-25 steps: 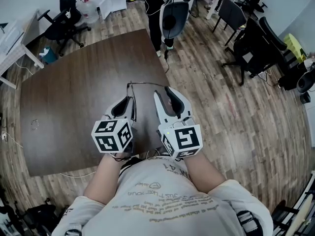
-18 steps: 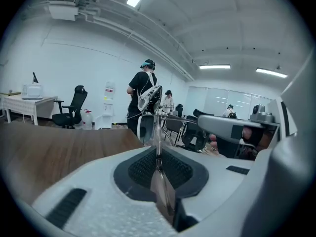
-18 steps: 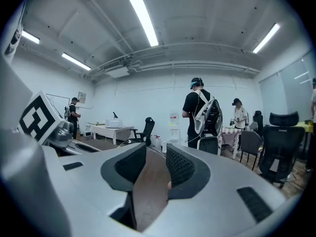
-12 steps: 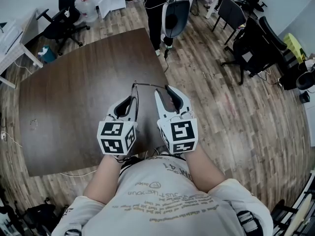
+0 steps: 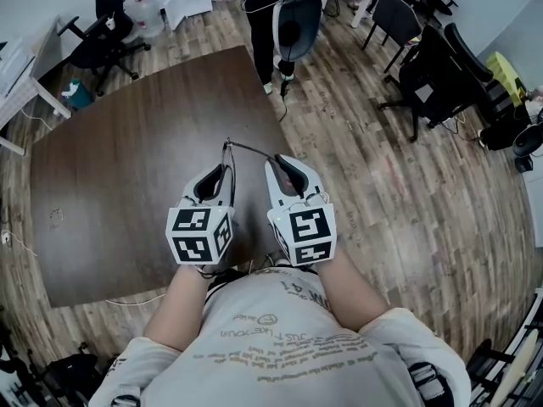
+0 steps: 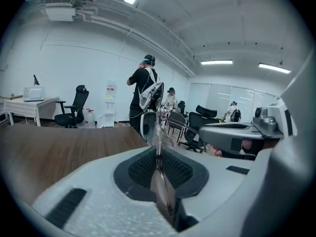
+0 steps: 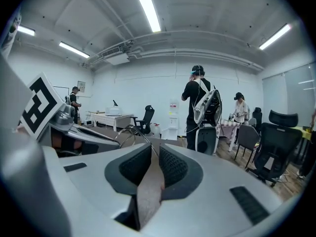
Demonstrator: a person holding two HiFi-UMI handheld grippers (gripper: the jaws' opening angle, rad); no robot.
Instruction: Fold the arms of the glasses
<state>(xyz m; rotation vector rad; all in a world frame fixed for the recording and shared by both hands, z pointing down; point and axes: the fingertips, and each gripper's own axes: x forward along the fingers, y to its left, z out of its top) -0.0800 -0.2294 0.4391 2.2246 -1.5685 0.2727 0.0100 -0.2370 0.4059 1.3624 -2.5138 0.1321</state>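
Thin wire-framed glasses (image 5: 244,147) hang above the dark wooden table (image 5: 127,125), between my two grippers. My left gripper (image 5: 226,170) is shut on one end of them; in the left gripper view (image 6: 158,154) its pads meet on the frame (image 6: 158,132), which stands edge-on. My right gripper (image 5: 282,161) sits just right of it at the glasses' other side. Its jaws have just been closing. In the right gripper view (image 7: 153,154) a narrow gap remains between the pads, and the thin arm (image 7: 146,143) runs into that gap. The round rims (image 7: 123,134) show to the left.
The table's right edge (image 5: 276,113) lies close beside my right gripper, with wood floor beyond it. A standing person with a backpack (image 5: 276,11) is at the table's far corner. Office chairs (image 5: 424,66) stand at right, another chair (image 5: 106,36) at far left.
My right gripper's jaws have narrowed from wide open to a slim gap around the glasses' arm, and the gripper has sunk a little. My left gripper keeps its hold.
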